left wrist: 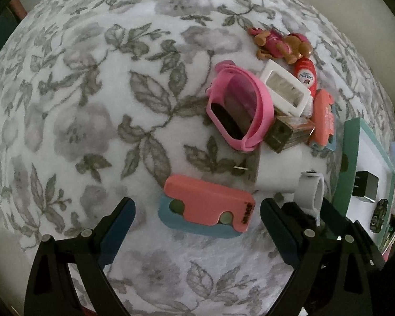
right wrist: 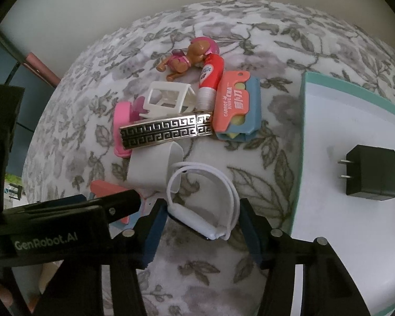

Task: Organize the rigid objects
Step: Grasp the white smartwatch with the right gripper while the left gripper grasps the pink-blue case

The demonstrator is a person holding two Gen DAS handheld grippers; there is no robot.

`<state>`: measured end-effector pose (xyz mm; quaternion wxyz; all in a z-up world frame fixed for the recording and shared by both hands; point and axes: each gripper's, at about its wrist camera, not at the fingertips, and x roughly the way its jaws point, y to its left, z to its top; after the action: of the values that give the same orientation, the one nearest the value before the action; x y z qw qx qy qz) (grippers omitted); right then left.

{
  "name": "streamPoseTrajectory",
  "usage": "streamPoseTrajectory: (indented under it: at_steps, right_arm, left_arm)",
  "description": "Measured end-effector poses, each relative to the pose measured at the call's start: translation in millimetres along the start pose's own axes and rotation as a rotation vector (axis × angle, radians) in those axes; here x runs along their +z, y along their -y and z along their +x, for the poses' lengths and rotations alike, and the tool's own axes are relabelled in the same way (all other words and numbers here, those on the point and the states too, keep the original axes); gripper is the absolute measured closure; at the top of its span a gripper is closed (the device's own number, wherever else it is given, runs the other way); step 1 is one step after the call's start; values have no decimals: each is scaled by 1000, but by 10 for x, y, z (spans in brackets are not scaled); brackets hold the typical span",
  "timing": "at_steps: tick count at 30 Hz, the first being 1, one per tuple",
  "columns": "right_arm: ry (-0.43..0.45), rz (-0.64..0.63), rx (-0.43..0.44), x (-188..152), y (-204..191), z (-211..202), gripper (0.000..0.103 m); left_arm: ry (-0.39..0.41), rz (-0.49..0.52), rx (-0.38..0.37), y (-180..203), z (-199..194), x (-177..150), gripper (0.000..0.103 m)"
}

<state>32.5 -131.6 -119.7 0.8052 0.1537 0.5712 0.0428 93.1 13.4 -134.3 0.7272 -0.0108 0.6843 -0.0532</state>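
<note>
A pile of small objects lies on a floral cloth. My left gripper [left wrist: 197,217] is open, its fingers on either side of a salmon-and-blue carrot knife [left wrist: 208,206] lying flat. My right gripper [right wrist: 201,222] is open around a white wristband watch [right wrist: 205,210], apart from it or just touching. Behind lie a pink wristband [left wrist: 237,105], a white frame [left wrist: 285,88], a patterned metal box [right wrist: 166,130], a white charger [right wrist: 152,168], a second carrot knife [right wrist: 235,105], a red tube [right wrist: 210,79] and a toy dog [right wrist: 189,58].
A teal-rimmed white tray [right wrist: 302,121] stands to the right of the pile and holds a black plug adapter [right wrist: 370,173]. The left gripper's body [right wrist: 65,226] crosses the lower left of the right wrist view. A wall is behind the table.
</note>
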Motion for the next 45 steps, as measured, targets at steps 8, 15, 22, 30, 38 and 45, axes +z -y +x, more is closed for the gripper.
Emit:
streamPoseTrajectory:
  at_steps: [8, 15, 22, 30, 38, 45]
  right_arm:
    - [-7, -6, -2, -22, 17, -38, 46]
    - [-11, -5, 5, -50, 34, -68, 46]
    - [-8, -10, 5, -46, 36, -107, 46]
    - [26, -15, 4, 16, 23, -261, 46]
    - [133, 4, 8, 87, 75, -696, 46]
    - [143, 32, -73, 74, 198, -903, 46]
  left_arm:
    - [3, -3, -44, -38, 44, -101, 27]
    - [19, -4, -47, 14, 38, -158, 28]
    - [55, -23, -55, 20, -128, -172, 28]
    - [125, -39, -87, 14, -413, -89, 28]
    - [256, -33, -116, 21, -874, -79, 28]
    - [307, 7, -132, 193, -1023, -112, 28]
